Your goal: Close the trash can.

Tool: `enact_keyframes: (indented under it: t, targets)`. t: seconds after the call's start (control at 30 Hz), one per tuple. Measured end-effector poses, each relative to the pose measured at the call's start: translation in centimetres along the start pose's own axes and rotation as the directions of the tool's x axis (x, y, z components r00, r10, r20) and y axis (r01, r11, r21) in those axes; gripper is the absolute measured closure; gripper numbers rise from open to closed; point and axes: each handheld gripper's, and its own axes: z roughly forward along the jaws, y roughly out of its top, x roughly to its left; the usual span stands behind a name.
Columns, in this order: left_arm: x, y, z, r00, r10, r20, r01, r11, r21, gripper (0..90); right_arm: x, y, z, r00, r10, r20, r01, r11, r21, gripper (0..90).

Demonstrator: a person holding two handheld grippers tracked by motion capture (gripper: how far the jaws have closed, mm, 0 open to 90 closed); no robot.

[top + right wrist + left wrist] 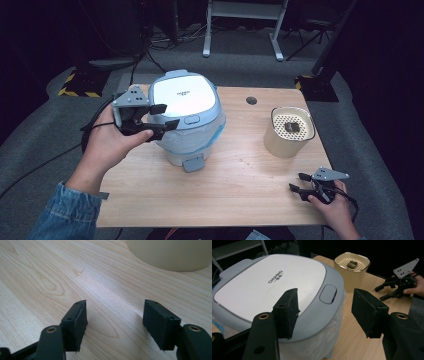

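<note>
Looking down from the high view, the left gripper (159, 120) is hanging at the left flank of the lidded bin (186, 117), which is standing toward the far-left part of the table (235, 185), its jaws spread and pinching nothing; the right gripper (299, 182) is resting low near the table's near-right corner, also spread, while the cream container (289, 131) is sitting near the right edge. The step in hand is, by my reading, working the bin's lid — so the hand should be coming in level and square to the rim rather than poking from above. In the left gripper view, the two pads are standing wide apart over the grey rim of the bin (274, 290), with the latch button (328, 293) between them and the white liner (317, 340) bulging below; aiming one pad flat onto that button, not the thin liner, is looking like the safer approach. In the right gripper view, the jaws are gaping over bare wood (50, 285) with nothing between them — the cream container (172, 252) is lying just ahead, so keeping this hand still is avoiding a knock.
</note>
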Motion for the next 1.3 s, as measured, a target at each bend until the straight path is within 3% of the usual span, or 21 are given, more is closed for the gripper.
enact_keyframes:
  t: [0.27,0.57,0.7,0.8,1.3]
  targets:
    - [-0.4,-2.8,-1.6,0.9975,-0.015,-0.069,0.015,0.9999,-0.004,37.3,0.0,0.0,0.0,1.0,0.0,0.0,0.0,1.0,0.0,36.4]
    - [-1.6,-7.0,-1.9,0.9944,-0.027,-0.102,0.029,0.9995,0.011,36.7,0.0,0.0,0.0,1.0,0.0,0.0,0.0,1.0,0.0,36.4]
    - [-1.9,-9.0,-1.6,0.989,-0.032,-0.145,0.038,0.9984,0.041,37.1,0.0,0.0,0.0,1.0,0.0,0.0,0.0,1.0,0.0,36.3]
    - [-1.7,-10.5,-1.2,0.9887,-0.063,-0.136,0.069,0.9969,0.038,37.1,0.0,0.0,0.0,1.0,0.0,0.0,0.0,1.0,0.0,36.3]
    - [-1.2,-17.1,1.9,0.9855,-0.135,-0.103,0.139,0.9897,0.035,32.3,0.0,0.0,0.0,1.0,-0.001,0.0,0.001,1.0,0.0,36.3]
